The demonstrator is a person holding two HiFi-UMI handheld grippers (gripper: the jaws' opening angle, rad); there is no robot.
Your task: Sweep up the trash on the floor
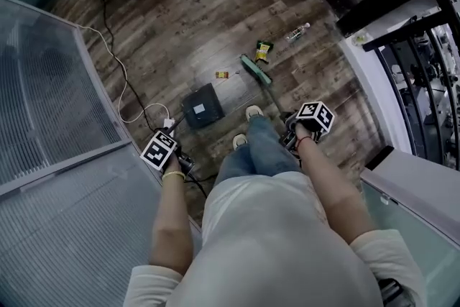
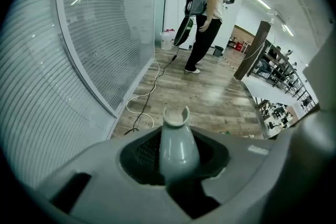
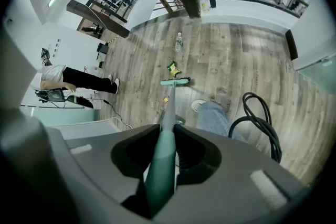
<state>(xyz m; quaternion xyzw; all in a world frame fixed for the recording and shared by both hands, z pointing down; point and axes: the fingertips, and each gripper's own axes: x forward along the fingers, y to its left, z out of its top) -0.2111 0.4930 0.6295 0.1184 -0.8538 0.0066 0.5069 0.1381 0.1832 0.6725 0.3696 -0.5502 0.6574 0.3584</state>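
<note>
Trash is lying on the wooden floor (image 1: 215, 3): a yellow-green packet (image 1: 263, 50) just beside the green broom head (image 1: 255, 70), a small yellow wrapper (image 1: 222, 74) near it, a clear plastic bottle (image 1: 297, 32) farther off. The right gripper (image 3: 164, 139) is clamping the teal broom handle (image 3: 167, 107); the left gripper (image 2: 178, 153) is clamping the pale grey handle (image 2: 176, 131) of the dark grey dustpan (image 1: 202, 106).

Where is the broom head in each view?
Head view: broom head at centre, on the floor ahead of the shoes.
Left gripper view: not in it.
Right gripper view: upper centre, at the far end of the handle held in the jaws.
Shared landmark: clear plastic bottle lying beyond it.
</note>
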